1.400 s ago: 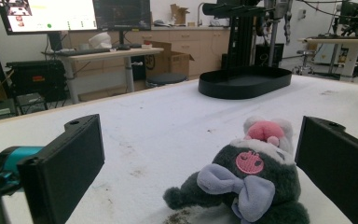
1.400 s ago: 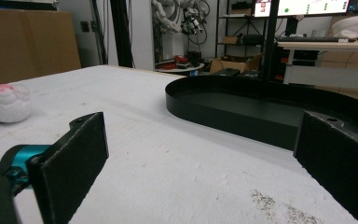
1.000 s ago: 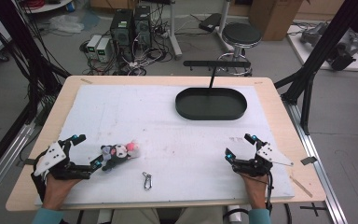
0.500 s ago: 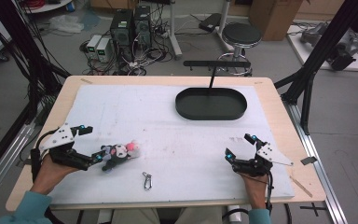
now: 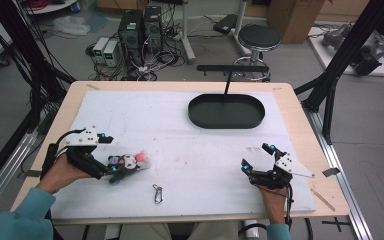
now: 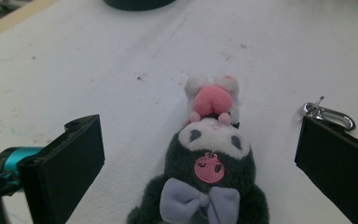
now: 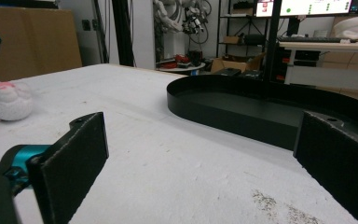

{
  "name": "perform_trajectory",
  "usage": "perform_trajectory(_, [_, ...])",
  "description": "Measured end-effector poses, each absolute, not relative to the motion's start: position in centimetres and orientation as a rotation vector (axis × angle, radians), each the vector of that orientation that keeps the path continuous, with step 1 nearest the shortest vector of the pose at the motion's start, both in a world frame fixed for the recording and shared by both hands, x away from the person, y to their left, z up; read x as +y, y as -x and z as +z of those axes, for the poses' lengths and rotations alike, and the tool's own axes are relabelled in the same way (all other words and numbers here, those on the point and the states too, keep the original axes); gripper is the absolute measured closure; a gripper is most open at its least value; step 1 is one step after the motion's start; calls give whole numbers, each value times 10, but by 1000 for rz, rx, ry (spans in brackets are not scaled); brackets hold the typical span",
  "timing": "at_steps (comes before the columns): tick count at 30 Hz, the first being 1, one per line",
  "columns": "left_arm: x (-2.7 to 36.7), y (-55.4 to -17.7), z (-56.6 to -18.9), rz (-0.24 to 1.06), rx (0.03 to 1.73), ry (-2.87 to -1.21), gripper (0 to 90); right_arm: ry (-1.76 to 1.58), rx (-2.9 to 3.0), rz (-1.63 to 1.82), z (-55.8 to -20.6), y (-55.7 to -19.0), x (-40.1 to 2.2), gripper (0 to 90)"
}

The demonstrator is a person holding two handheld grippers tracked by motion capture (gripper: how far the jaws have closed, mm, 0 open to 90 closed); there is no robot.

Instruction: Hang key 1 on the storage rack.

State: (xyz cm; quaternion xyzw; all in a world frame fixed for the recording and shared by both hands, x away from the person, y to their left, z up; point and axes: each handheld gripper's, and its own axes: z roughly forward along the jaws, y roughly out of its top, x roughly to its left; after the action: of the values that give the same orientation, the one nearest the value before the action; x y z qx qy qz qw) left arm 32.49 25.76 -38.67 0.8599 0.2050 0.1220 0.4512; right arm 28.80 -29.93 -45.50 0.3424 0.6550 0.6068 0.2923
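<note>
A small plush toy (image 5: pixel 130 162) lies on the white mat (image 5: pixel 180 130) at the front left. It is dark grey with a white face, pink parts and a lilac bow (image 6: pixel 200 201). My left gripper (image 5: pixel 110 156) is open, and the plush toy (image 6: pixel 209 154) lies between its two jaws, well apart from both. My left gripper (image 6: pixel 198 140) looks along the toy from its bow end. My right gripper (image 5: pixel 256 156) rests open at the front right with nothing between its jaws. My right gripper (image 7: pixel 200 135) faces the black tray (image 7: pixel 261 107).
A black oval tray (image 5: pixel 226 120) with an upright post stands at the back right of the mat. A small metal clip (image 5: pixel 157 192) lies near the front edge, right of the plush, and this clip (image 6: pixel 328 116) sits just past my left gripper's right jaw.
My left gripper has turned and moved right, so its open jaws now straddle the plush toy. The right gripper and the toy have stayed in place.
</note>
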Motion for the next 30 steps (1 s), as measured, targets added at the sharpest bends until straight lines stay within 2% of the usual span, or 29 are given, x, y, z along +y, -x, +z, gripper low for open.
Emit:
perform_trajectory(16, [230, -336, -399, 251, 483, -2341, 17, -904, 1745, 1617, -455, -288, -299, 23])
perform_trajectory(30, [221, -338, -411, 222, 492, -2429, 17, -899, 1744, 1616, -455, -289, -299, 23])
